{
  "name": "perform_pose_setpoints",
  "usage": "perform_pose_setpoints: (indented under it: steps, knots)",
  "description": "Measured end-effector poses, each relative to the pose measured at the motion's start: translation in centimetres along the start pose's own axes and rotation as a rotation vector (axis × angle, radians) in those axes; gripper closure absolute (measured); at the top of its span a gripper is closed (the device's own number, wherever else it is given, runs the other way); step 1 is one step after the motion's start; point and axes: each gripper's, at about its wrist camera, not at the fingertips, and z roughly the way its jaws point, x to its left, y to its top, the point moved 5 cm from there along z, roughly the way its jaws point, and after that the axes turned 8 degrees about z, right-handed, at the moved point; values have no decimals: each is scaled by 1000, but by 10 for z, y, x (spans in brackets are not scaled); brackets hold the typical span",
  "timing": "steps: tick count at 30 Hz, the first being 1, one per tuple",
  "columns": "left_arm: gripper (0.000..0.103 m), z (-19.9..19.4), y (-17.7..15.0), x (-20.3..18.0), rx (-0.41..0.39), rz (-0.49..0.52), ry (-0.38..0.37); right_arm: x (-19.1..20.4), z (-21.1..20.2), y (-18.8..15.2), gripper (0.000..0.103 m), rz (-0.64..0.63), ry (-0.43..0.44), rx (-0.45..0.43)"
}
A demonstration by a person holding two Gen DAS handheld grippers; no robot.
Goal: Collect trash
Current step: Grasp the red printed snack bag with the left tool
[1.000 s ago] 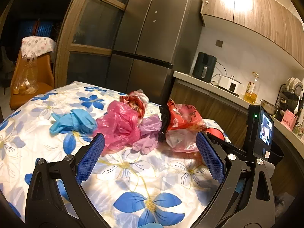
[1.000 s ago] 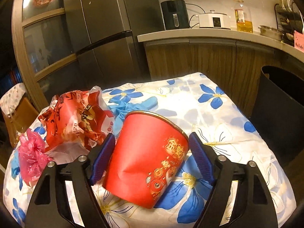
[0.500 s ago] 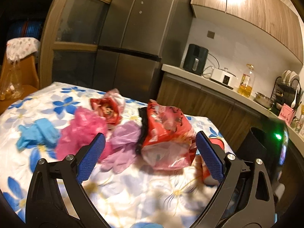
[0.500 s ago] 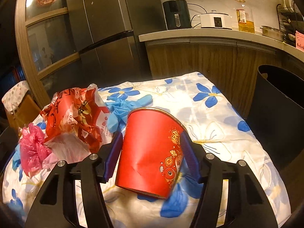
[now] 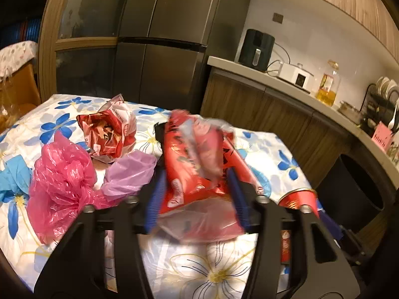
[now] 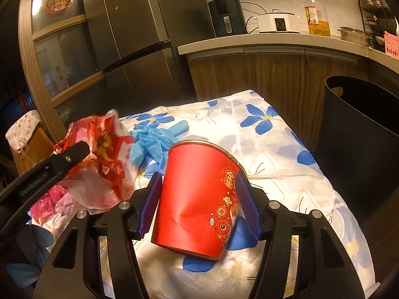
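Right wrist: right tool (image 6: 198,205) clamps red cup (image 6: 197,196), upright, tilted; left tool (image 5: 195,195) just closed on red bag (image 5: 199,159).

Left gripper (image 5: 197,174) jaws just been closing, blue pads now pressed against both sides of red snack bag (image 5: 197,164), bag squeezed tall and crumpled between them. Flowered tablecloth (image 5: 219,271) below. Left of bag: purple plastic bag (image 5: 129,172), pink plastic bag (image 5: 62,182), blue glove (image 5: 12,179) at frame edge. Behind those, second red wrapper (image 5: 107,134), apart from held bag. Right of gripper: red paper cup (image 5: 299,196), partly hidden. Black bin (image 5: 359,194) beside table. Fridge (image 5: 174,37) behind; counter (image 5: 286,82) with air fryer (image 5: 256,47), oil bottle (image 5: 328,84).
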Motion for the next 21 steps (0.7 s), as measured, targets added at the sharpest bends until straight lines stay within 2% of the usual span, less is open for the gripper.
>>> perform_pose_setpoints:
  steps: [1,2,5,10,15,21]
  knots:
    - [80,1,-2,1,5,3,4,0,-1,0,44,-1,1,-1]
    - [87,2,-4,1,14,1,1,0,-1,0,44,-3,1,-1]
    - [95,2,-10,0,15,9,-10,-1,-2,0,45,-6,4,-3]
    - [100,-18,-16,-3,-17,8,-19,-3,-9,-1,47,-6,5,-14]
    - [101,-58,-20,5,-76,-28,-16,-8,-21,-2,48,-5,9,-28]
    - [101,-102,-27,20,-123,-51,20,-11,-40,-4,48,9,25,-47]
